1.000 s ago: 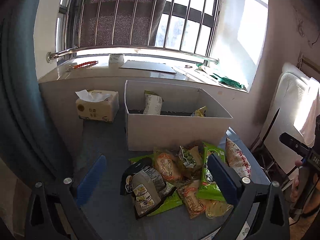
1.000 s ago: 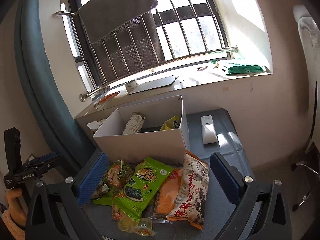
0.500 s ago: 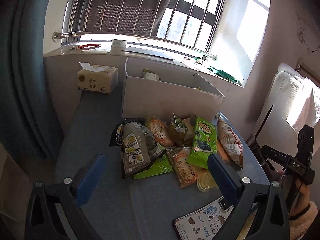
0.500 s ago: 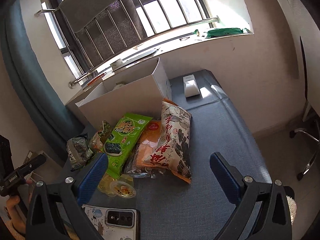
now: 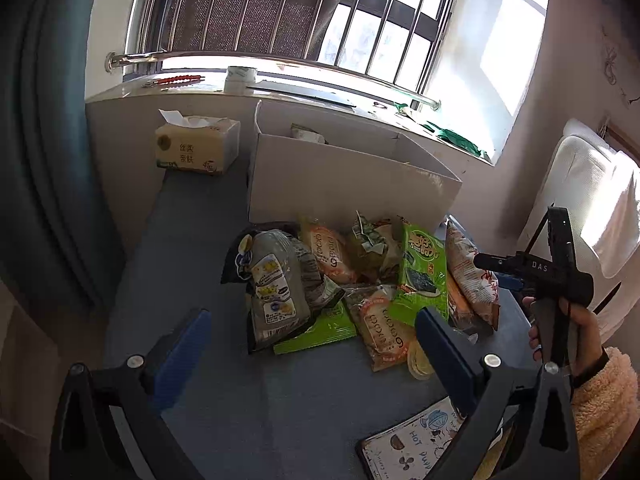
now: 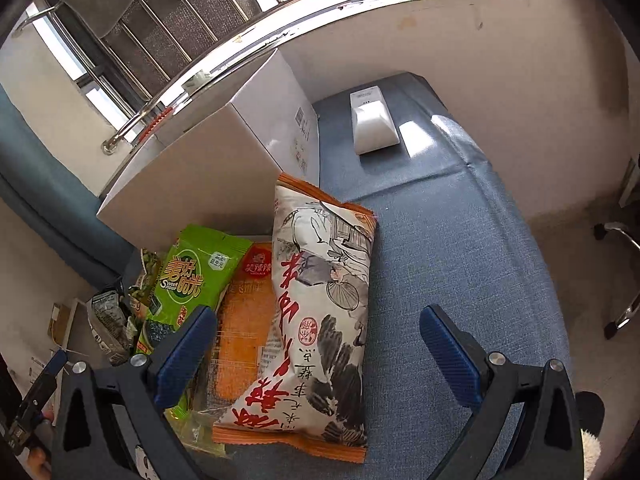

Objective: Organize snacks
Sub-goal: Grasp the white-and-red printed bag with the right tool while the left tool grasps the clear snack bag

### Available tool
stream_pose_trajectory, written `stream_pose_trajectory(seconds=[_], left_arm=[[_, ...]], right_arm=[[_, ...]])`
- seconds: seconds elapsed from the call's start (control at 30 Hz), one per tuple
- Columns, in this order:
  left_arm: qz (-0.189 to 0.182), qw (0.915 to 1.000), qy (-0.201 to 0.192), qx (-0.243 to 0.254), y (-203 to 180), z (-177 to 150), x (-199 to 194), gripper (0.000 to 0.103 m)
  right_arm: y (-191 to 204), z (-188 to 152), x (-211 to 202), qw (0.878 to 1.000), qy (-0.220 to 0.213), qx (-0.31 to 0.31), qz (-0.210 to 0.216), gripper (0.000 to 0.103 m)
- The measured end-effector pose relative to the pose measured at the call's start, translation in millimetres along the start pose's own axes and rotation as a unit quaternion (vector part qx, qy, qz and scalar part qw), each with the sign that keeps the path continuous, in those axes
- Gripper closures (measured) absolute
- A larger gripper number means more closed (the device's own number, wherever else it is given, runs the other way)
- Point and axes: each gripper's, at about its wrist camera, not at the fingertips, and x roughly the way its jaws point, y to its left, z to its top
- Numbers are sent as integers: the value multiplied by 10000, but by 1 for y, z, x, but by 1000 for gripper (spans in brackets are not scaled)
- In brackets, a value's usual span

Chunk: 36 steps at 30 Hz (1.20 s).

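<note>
A pile of snack bags lies on the blue table in front of a white cardboard box [image 5: 344,184], which also shows in the right wrist view [image 6: 224,148]. The pile holds a grey bag [image 5: 276,284], a green seaweed bag [image 5: 422,272], and a white-and-orange bag [image 6: 320,304]. My left gripper [image 5: 312,344] is open and empty, above the near side of the pile. My right gripper [image 6: 316,344] is open, low over the white-and-orange bag, its jaws on either side of the bag. It also shows at the right of the left wrist view [image 5: 536,268].
A tissue box [image 5: 196,148] stands left of the cardboard box. A white device [image 6: 372,120] lies on the table to the box's right. A phone with a cartoon case [image 5: 412,444] lies at the near edge. A windowsill and wall bound the far side.
Both grippers have come lower and closer to the pile. The right gripper has closed in over the white-and-orange bag, which now fills its view.
</note>
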Motion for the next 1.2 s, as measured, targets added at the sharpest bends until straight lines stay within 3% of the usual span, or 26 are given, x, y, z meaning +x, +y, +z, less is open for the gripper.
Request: stream_pose_trajectory(seconds=[0.17,0.27,0.3,0.33,0.37,0.4,0.5,0.6,0.8,0.97,1.0,1.03,1.07,1.2], left_arm=[[29,9997,200,-114,7,-1,15,0],[70,9995,284,-151,10,-1,23,0],[69,9994,304,-160,11,-1,25,0],[78,9993,331,-176,12,-2,28,0],[97,9991,359,-186,12,-2,30,0],[112,9990,381,-189,13,-2,32,0],[163,9987,436,-212,17,-1,37,0],[174,9984,477,-248,23,2,44,0],[303,9964,759,-224,38,17,76,0],[6,9949,886,-474,51,29,97,1],[-101,9950,887,-445,51,31,100,16],[-271,9949,880,-419,52,32,103,37],[-472,9936,922,-443,52,32,104,65],[-298,9980,538,-157,42,30,83,66]], right_arm=[[3,6,14,9997,216,-1,60,0],[1,5,23,9975,464,153,512,0],[1,5,24,9971,451,138,601,10],[3,3,24,9974,434,57,573,43],[6,2,23,9988,406,-64,275,66],[6,1,21,9992,330,-155,134,67],[6,-1,17,9990,354,-149,250,68],[6,-4,0,9993,99,-119,349,68],[21,-19,-57,9940,-594,-132,910,68],[33,-38,-86,9896,-863,-180,1132,68],[33,-40,-87,9898,-841,-175,1136,67],[33,-42,-88,9899,-821,-165,1146,67],[32,-43,-88,9901,-810,-155,1139,67],[30,-47,-89,9902,-810,-140,1127,67]])
